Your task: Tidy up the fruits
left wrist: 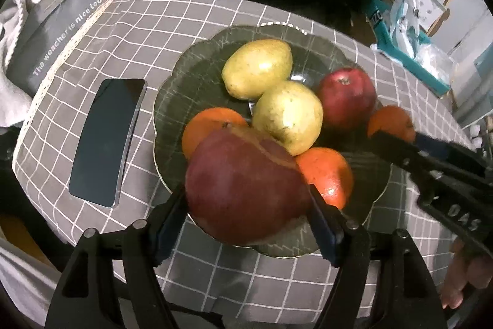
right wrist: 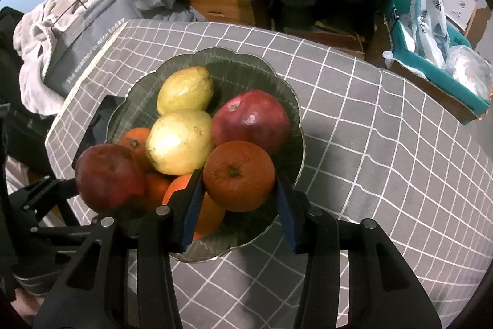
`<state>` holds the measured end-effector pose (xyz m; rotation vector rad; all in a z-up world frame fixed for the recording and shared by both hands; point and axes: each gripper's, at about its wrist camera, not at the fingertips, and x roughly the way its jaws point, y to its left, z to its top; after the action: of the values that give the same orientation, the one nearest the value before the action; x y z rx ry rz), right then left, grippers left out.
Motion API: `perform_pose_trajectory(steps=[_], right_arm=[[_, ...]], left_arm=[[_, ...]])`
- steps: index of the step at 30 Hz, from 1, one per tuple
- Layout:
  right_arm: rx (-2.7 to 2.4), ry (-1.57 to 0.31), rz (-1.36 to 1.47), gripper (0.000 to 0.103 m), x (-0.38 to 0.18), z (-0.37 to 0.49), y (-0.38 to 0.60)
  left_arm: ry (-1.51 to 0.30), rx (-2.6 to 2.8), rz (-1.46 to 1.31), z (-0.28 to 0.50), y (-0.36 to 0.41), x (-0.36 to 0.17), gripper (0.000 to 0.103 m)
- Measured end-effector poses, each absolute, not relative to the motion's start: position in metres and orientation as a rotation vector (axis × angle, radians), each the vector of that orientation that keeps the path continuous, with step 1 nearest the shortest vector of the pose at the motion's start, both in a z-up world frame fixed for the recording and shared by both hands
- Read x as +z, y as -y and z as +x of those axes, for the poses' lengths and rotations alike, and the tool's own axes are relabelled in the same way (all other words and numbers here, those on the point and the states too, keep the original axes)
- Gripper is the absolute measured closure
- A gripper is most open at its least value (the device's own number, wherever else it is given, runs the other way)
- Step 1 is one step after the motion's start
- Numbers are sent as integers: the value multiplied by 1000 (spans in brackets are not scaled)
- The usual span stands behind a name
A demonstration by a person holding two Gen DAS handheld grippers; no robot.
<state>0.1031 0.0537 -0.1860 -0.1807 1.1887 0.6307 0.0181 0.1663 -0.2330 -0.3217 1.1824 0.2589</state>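
Observation:
A scalloped glass bowl point(left wrist: 197, 73) point(right wrist: 246, 63) on the checked cloth holds two yellow pears point(left wrist: 257, 68) point(left wrist: 288, 116), a red apple point(left wrist: 346, 97) point(right wrist: 251, 119) and two oranges point(left wrist: 209, 125) point(left wrist: 326, 174). A large dark-red fruit point(left wrist: 246, 187) point(right wrist: 111, 178) sits over the bowl's near rim. My left gripper point(left wrist: 246, 190) flanks it closely, one finger on each side, and I see no firm squeeze. My right gripper point(right wrist: 238, 174) point(left wrist: 388, 134) is shut on another orange point(right wrist: 238, 174) point(left wrist: 391, 122), held over the bowl's right side just in front of the apple.
A dark phone point(left wrist: 106, 141) lies on the cloth left of the bowl. A grey bag with white lettering point(left wrist: 61, 45) stands past the table's left edge. A teal box with plastic bags point(right wrist: 446, 82) sits at the far right. A hand point(left wrist: 462, 282) shows at the lower right.

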Motion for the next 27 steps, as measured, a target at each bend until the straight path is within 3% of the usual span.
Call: perform_pose_trajectory(steps=[2, 4, 6, 24, 27], right_arm=[[634, -1186, -175, 55, -186, 103, -54], [639, -1176, -164, 42, -182, 103, -53], [641, -1165, -158, 39, -179, 103, -53], [532, -1005, -172, 36, -117, 99, -22], [513, -966, -175, 31, -102, 94, -15]], left_arm=[[-1163, 266, -311, 17, -166, -228, 16], [-1147, 280, -295, 16, -167, -223, 14], [-1142, 269, -307, 15, -168, -222, 14], [-986, 257, -296, 6, -159, -165, 14], [-944, 251, -288, 3, -156, -150, 14]])
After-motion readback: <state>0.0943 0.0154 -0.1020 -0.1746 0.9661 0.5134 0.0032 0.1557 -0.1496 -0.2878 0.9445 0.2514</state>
